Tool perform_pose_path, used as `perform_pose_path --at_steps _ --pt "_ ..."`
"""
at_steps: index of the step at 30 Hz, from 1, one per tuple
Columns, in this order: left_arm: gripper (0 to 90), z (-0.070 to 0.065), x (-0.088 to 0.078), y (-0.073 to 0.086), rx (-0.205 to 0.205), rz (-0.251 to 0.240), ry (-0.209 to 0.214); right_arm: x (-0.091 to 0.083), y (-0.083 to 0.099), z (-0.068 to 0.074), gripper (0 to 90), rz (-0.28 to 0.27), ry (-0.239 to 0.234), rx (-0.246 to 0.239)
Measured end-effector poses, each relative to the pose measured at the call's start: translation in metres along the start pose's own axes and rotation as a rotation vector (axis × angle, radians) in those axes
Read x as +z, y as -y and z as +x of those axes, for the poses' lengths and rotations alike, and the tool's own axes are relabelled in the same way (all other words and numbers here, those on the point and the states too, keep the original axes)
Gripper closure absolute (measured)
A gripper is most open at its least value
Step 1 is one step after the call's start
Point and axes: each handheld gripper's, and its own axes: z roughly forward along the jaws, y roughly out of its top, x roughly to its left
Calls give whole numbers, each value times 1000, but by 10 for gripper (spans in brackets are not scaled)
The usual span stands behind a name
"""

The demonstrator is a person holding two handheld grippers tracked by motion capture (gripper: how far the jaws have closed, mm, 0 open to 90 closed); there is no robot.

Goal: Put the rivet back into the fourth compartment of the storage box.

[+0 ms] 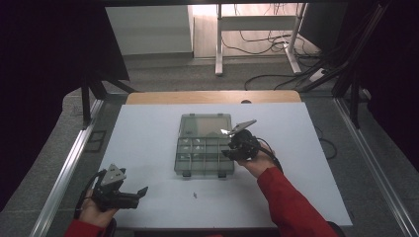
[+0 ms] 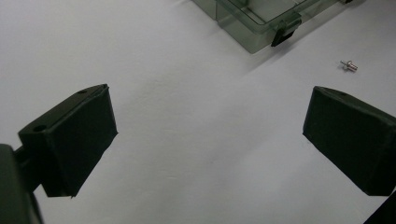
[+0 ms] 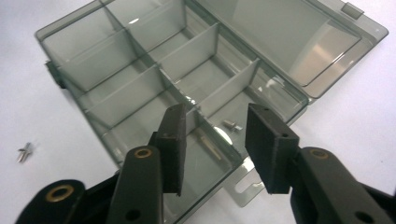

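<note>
A small silvery metal screw (image 3: 232, 125) is seen lying loose on the floor of a near corner compartment of the open, smoke-grey transparent plastic organiser box (image 1: 204, 143), directly beyond the parted, empty jaws of the right gripper (image 3: 215, 140). A second small silvery screw (image 2: 349, 65) is left on the white tabletop (image 1: 148, 133) just in front of the box. Such screws are judged light, rigid and slippery, prone to roll; they are best pinched across the shank with the pads closed squarely. The box is thin-walled and light, so it may be shifted by a careless push. The left gripper (image 2: 205, 140) is held wide open over bare table, grasping nothing. The tabletop is smooth and matt. Beyond it, grey floor, cables and a desk frame are visible.
</note>
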Motion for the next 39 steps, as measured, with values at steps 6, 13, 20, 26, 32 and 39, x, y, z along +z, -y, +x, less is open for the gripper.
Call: perform_pose_path --at_steps 6,13,20,26,32,39 --pt "31 0 0 0 0 -1 -1 -5 1 6 518 -15 -12 -11" --pt "31 0 0 0 1 -1 -1 -9 2 19 431 -24 -29 -35" --pt "31 0 0 0 3 -1 0 -13 3 29 363 -28 -46 -56" --pt "31 0 0 0 4 1 -1 -15 6 39 281 -12 -52 -90" --pt "32 0 0 0 5 -1 -2 -17 9 50 209 -7 -57 -109" --pt "32 0 0 0 4 -1 -1 -17 12 59 156 -14 -87 -117"
